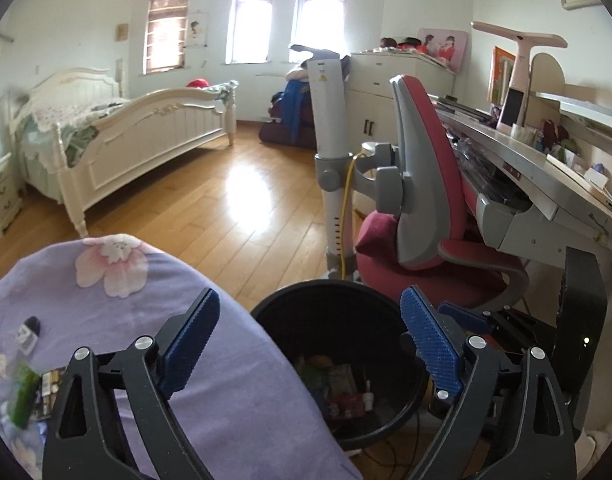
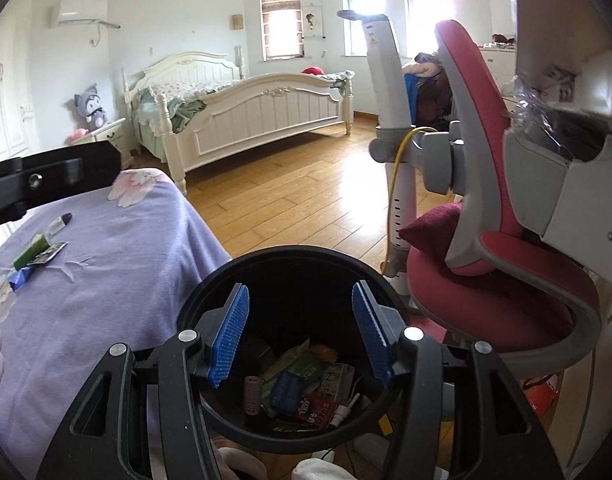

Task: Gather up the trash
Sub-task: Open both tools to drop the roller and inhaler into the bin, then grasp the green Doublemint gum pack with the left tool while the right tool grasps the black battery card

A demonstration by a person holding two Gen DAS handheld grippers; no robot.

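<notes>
Hanging empty over the bin; both grippers' fingers spread.

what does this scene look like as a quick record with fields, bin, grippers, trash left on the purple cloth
bin: round black plastic bin on the wooden floor, beside the purple flowered cloth
bin contents: wrappers, a small blue packet, a red packet
left gripper: open, nothing between the pads, over the cloth edge and bin
right gripper: open, empty, above the bin
trash on cloth: green wrapper, blue wrapper, small black-tipped tube
nearby: pink and grey desk chair
</notes>
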